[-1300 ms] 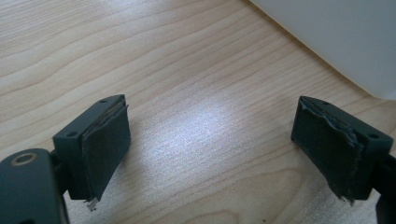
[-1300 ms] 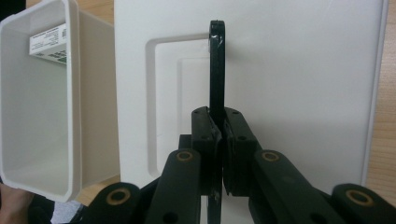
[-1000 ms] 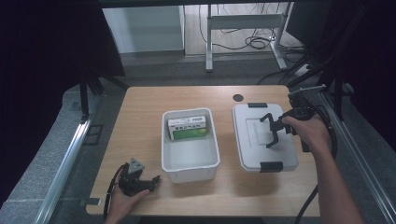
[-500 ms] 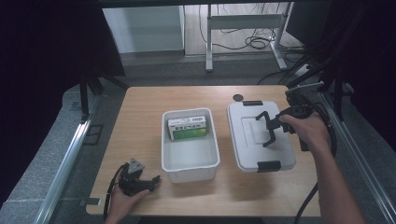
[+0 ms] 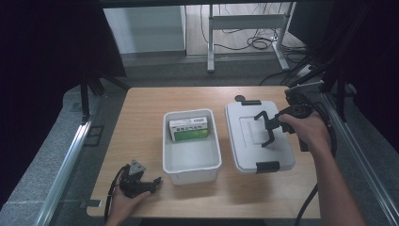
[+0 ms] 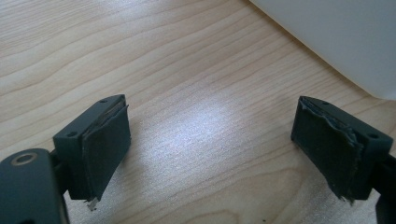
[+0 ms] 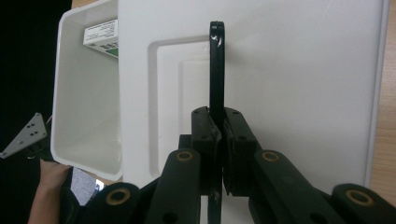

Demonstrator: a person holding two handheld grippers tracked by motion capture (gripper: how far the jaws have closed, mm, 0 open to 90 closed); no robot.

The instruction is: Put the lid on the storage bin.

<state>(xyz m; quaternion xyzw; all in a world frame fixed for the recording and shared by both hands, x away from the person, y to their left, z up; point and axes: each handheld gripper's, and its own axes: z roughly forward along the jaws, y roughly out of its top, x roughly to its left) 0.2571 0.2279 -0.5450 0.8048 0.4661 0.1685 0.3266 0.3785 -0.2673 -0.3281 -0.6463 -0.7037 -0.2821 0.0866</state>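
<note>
Here we have the right tool (image 7: 218, 135) clamped on the upright black handle (image 7: 216, 70) of the white lid (image 5: 258, 136), the open bin (image 5: 191, 167) lying just to its left on the bench (image 5: 141, 117), while our left tool (image 6: 212, 154), jaws apart, rests near us.

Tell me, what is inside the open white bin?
Inside the open white bin lies one green-and-white box at the far end; the remaining floor looks bare. Under the box is hidden.

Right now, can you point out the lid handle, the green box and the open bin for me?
lid handle (image 7: 216, 65), right gripper view, its thin black edge.
green box (image 5: 190, 130), high view, its top face.
open bin (image 5: 192, 168), high view, its near rim.
</note>
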